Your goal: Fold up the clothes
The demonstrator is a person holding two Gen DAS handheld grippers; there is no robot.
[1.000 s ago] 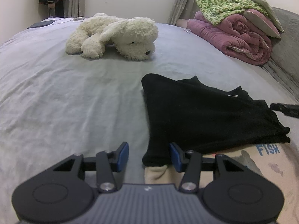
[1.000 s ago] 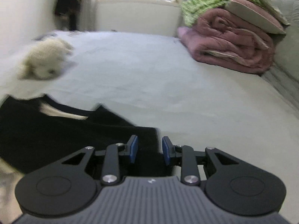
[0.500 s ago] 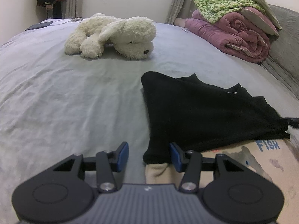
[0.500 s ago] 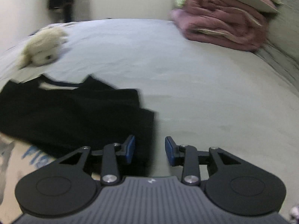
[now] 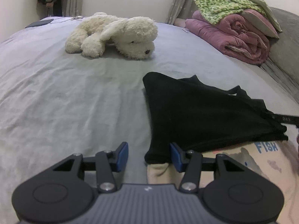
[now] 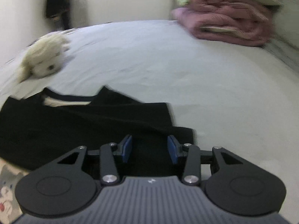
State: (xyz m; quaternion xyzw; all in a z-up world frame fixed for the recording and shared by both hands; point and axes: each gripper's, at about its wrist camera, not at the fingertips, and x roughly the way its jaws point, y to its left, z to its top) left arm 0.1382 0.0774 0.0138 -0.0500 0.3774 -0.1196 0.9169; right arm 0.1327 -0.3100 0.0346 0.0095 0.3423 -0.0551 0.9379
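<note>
The left gripper (image 5: 149, 155) stands half open over the black garment's (image 5: 205, 112) corner; beneath, cream fabric (image 5: 261, 160) reads "FISH". The right gripper's (image 6: 149, 149) jaws are opening above black cloth.

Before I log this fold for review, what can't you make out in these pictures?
- Black garment: its right end, left wrist view, cut off by the frame edge.
- Printed cloth under it: mostly covered; only "FISH" reads.
- Plush dog: right wrist view, motion-blurred.
- Right tool: opening; fabric contact unclear.
</note>
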